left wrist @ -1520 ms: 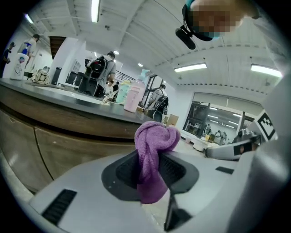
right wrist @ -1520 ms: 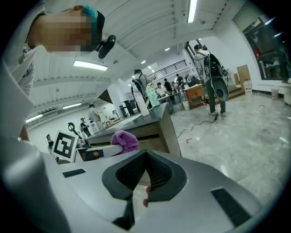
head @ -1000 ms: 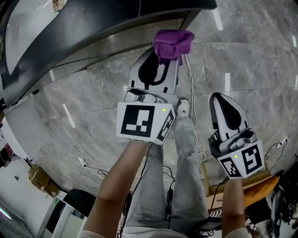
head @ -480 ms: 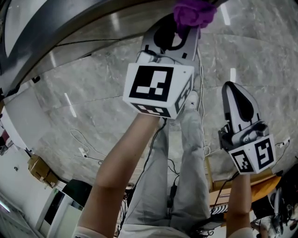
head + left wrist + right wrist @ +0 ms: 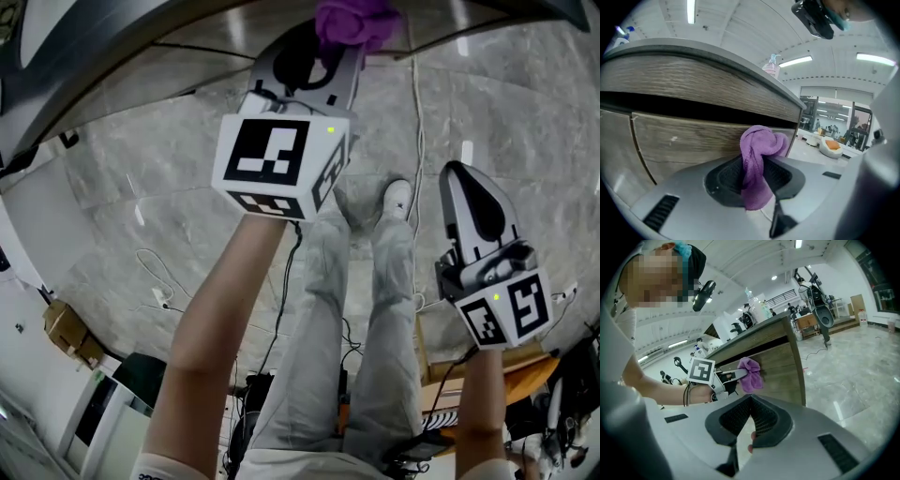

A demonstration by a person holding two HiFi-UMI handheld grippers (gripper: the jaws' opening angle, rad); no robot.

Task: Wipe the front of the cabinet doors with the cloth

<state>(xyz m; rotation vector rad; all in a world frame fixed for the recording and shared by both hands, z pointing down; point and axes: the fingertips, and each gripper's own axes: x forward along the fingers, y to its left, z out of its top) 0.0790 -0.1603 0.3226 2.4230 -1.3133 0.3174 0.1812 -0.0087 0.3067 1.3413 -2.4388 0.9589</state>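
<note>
My left gripper (image 5: 323,42) is shut on a bunched purple cloth (image 5: 354,21), raised near the top of the head view. In the left gripper view the purple cloth (image 5: 758,161) hangs pinched between the jaws, its top next to the wood-grain cabinet door (image 5: 693,140) below a dark gap; I cannot tell whether it touches the wood. The right gripper view shows the cloth (image 5: 751,374) held up against the cabinet front (image 5: 780,364). My right gripper (image 5: 467,202) hangs lower at the right, shut and empty, well away from the cabinet.
A grey marble floor (image 5: 169,159) with loose white cables (image 5: 155,286) lies below. The person's legs and shoes (image 5: 397,197) stand between the grippers. The cabinet's countertop (image 5: 708,54) carries a spray bottle (image 5: 771,67). A wooden stool (image 5: 525,361) sits at the right.
My left gripper has risen with the cloth toward the cabinet and shifted a little left. The right gripper has stayed almost in place.
</note>
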